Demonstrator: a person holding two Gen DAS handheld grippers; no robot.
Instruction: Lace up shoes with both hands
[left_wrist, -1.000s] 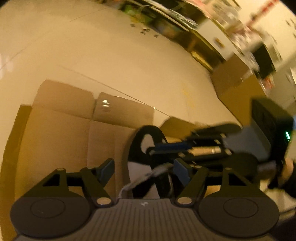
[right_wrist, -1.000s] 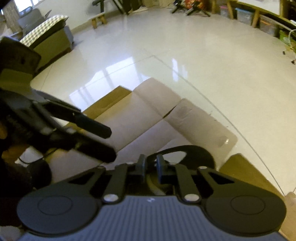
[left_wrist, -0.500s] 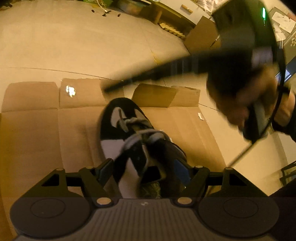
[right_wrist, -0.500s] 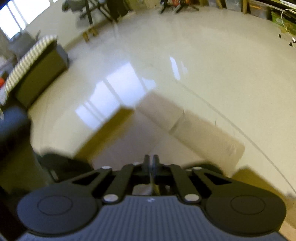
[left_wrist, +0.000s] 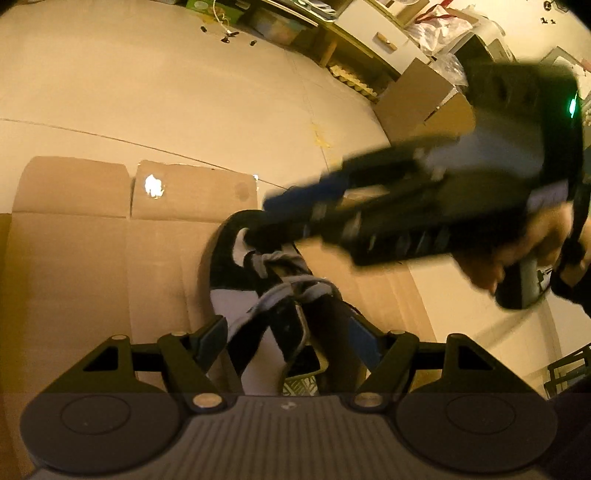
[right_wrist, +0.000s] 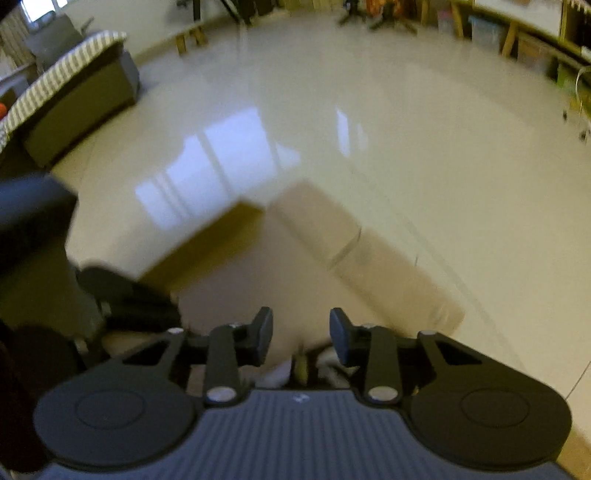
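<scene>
A black and white shoe (left_wrist: 236, 306) with grey laces (left_wrist: 295, 286) lies on flattened cardboard (left_wrist: 92, 258). My left gripper (left_wrist: 288, 341) is open wide, its fingers on either side of the shoe's rear part; contact with the pads does not show. The right gripper (left_wrist: 269, 218), blurred and held by a hand (left_wrist: 517, 254), reaches in from the right with its tips over the toe. In the right wrist view the right gripper (right_wrist: 301, 339) has its jaws opening, with nothing pressed between the pads. A sliver of the shoe (right_wrist: 332, 363) shows below the gap.
Glossy pale floor surrounds the cardboard (right_wrist: 369, 258). A sofa with a striped cover (right_wrist: 74, 81) stands at the far left. Cardboard boxes (left_wrist: 424, 96) and low shelving (left_wrist: 332, 33) line the far wall. The left tool's blurred body (right_wrist: 33, 221) fills the right wrist view's left edge.
The right gripper's jaws closed fully, then parted. In the left wrist view the right tool swung from raised down towards the toe. The shoe came between the left fingers.
</scene>
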